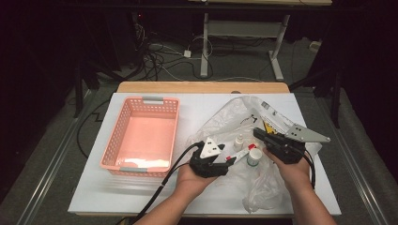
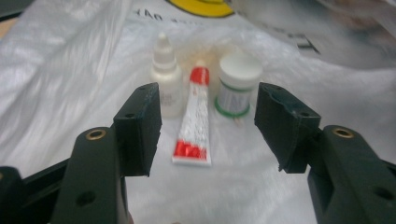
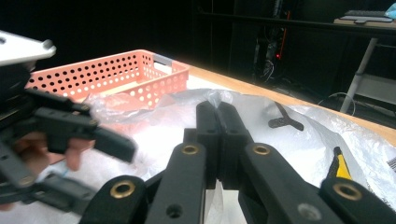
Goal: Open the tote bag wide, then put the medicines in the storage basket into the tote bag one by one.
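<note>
Left tongs [image 1: 229,159] open beside tube [image 1: 240,155] on plastic bag [image 1: 225,119].

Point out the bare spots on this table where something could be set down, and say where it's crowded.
Free: the floor of the pink basket, and the white table strip in front of it, left of the left gripper. Crowded: the crinkled plastic bag on the right half, bearing the dropper bottle, red-capped tube and white jar between both grippers.
</note>
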`<state>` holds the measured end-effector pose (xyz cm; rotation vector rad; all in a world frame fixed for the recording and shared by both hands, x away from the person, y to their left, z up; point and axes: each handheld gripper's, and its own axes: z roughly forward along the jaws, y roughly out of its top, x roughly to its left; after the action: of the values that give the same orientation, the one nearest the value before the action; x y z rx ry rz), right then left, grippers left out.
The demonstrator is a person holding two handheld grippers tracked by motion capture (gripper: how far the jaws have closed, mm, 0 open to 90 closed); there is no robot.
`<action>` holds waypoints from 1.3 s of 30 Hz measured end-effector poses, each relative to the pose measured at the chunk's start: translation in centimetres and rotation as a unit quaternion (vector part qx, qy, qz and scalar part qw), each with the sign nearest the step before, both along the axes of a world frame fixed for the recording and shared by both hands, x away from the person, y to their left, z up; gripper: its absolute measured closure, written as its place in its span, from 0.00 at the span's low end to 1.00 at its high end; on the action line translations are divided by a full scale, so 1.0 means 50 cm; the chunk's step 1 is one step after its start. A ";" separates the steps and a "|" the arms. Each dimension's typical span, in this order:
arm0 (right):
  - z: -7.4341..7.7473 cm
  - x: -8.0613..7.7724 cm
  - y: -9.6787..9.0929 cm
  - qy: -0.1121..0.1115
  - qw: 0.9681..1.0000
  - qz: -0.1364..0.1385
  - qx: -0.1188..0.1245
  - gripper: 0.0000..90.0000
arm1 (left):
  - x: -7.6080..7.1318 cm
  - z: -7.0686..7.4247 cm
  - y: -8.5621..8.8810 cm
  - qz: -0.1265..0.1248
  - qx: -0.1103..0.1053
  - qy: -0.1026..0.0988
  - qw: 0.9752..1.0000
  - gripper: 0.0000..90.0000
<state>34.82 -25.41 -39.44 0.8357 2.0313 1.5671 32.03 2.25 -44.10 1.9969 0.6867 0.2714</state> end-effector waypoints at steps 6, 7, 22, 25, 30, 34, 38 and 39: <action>0.006 -0.003 0.001 -0.003 1.000 -0.003 -0.001 1.00 | -0.039 -0.038 0.035 -0.006 0.031 0.022 0.999 0.32; 0.007 -0.003 0.001 -0.005 1.000 -0.004 -0.002 1.00 | -0.042 -0.046 0.038 0.000 0.039 0.024 0.999 0.30; 0.005 -0.015 -0.003 -0.006 1.000 0.002 -0.008 1.00 | -0.034 -0.093 0.008 0.039 0.116 0.091 0.988 0.27; 0.002 -0.016 -0.001 -0.006 1.000 0.005 -0.011 1.00 | -0.033 -0.092 -0.001 0.039 0.116 0.082 0.989 0.36; -0.001 -0.016 0.008 -0.005 1.000 0.010 -0.015 1.00 | -0.019 -0.091 -0.024 0.014 0.073 0.110 0.991 0.46; -0.001 -0.019 0.008 0.000 1.000 0.006 -0.015 1.00 | -0.024 -0.091 -0.043 0.021 0.098 0.093 0.991 0.54; -0.004 -0.017 0.006 -0.001 1.000 0.005 -0.019 1.00 | -0.034 -0.091 -0.053 0.016 0.119 0.069 0.990 0.63; -0.005 -0.017 0.006 -0.001 1.000 0.005 -0.019 1.00 | -0.036 -0.091 -0.054 0.009 0.120 0.065 0.991 0.69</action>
<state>33.98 -25.12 -39.71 0.8121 2.0601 1.5286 30.21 -0.47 -48.67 2.2539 0.7845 0.2463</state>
